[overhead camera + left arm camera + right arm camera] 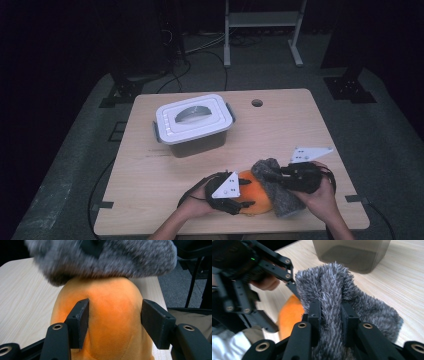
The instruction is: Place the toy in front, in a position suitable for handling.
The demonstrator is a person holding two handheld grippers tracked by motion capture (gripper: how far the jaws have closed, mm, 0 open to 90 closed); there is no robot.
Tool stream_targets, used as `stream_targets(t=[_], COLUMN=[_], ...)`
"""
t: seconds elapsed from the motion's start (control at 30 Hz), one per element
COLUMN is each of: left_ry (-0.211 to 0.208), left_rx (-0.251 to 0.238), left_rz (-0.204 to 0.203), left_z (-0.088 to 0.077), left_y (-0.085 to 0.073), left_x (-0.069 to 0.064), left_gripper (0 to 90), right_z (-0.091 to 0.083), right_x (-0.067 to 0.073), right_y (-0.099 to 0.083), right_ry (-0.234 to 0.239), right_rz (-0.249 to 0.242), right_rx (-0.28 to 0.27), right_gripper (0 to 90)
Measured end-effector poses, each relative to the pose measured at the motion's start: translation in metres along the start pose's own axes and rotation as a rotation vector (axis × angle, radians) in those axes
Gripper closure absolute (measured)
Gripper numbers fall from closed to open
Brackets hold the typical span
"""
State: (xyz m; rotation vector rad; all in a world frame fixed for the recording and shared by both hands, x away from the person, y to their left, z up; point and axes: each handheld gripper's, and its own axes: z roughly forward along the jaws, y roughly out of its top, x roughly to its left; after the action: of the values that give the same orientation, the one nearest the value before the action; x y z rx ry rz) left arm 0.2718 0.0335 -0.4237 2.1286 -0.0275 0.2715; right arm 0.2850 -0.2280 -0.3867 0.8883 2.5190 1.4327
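Closest to me in the high view, my left gripper [239,196] sits at the near edge of the table [300,125], jaws either side of the orange plush toy [256,192]. My right gripper [272,176] comes in from the right, clamped on the grey furry cloth [280,192] that lies against the toy's right side. The box [195,125] with its white lid stands well apart toward the far left, so nothing crowds us there; the middle and right of the tabletop are bare wood, with a small round hole [257,103] near the far edge. Little margin at the near edge, though, because the toy lies close to it.

Left gripper view now: jaws at half width, one pad on each flank of the orange plush toy [112,315]. I can't tell whether the pads actually press in. The grey furry cloth [100,257] hangs across the top, blurred, blocking what lies beyond. Bare table to the left.

Right gripper view: jaws pinched narrow on a fold of the grey furry cloth [332,297], fur bulging between them. Here I get the box [352,255] wall behind, which the left gripper view hides, plus the left gripper [249,287] and a sliver of orange plush toy [290,315].
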Motion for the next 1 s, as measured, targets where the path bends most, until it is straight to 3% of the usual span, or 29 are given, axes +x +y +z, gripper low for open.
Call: stream_targets(t=[0.07,0.13,0.4,0.47,0.57,0.63,0.7,0.83,1.0], left_ry=[-0.005,-0.003,-0.005,-0.008,0.001,0.013,0.022,0.029,0.051], left_rx=[0.005,0.006,0.005,-0.001,-0.003,-0.002,0.003,-0.007,0.002], left_rz=[-0.003,-0.004,-0.031,-0.042,-0.056,-0.072,-0.099,-0.160,-0.219], left_z=[0.000,-0.001,-0.003,-0.003,-0.003,-0.003,-0.005,-0.006,-0.008], left_y=[-0.001,-0.001,-0.005,-0.006,-0.008,-0.010,-0.013,-0.018,-0.022], left_x=[0.000,0.001,0.006,0.007,0.010,0.012,0.016,0.023,0.031], left_gripper=[40.7,41.0,40.9,40.5,40.3,40.4,40.4,40.3,39.5], right_z=[0.007,0.008,-0.006,-0.010,-0.014,-0.013,-0.006,-0.001,-0.005], right_x=[-0.002,-0.009,-0.033,-0.033,-0.023,-0.016,-0.012,-0.023,-0.034], right_y=[-0.002,-0.007,-0.030,-0.030,-0.023,-0.018,-0.018,-0.028,-0.041], right_ry=[-0.009,0.011,-0.022,-0.037,-0.021,-0.001,-0.009,0.004,-0.050], right_rz=[0.007,0.035,0.128,0.128,0.100,0.069,0.043,0.086,0.124], right_rx=[0.027,0.019,0.042,0.038,-0.002,-0.003,0.030,0.039,0.084], right_gripper=[73.1,73.1,72.9,72.8,72.8,72.8,72.4,72.2,72.3])
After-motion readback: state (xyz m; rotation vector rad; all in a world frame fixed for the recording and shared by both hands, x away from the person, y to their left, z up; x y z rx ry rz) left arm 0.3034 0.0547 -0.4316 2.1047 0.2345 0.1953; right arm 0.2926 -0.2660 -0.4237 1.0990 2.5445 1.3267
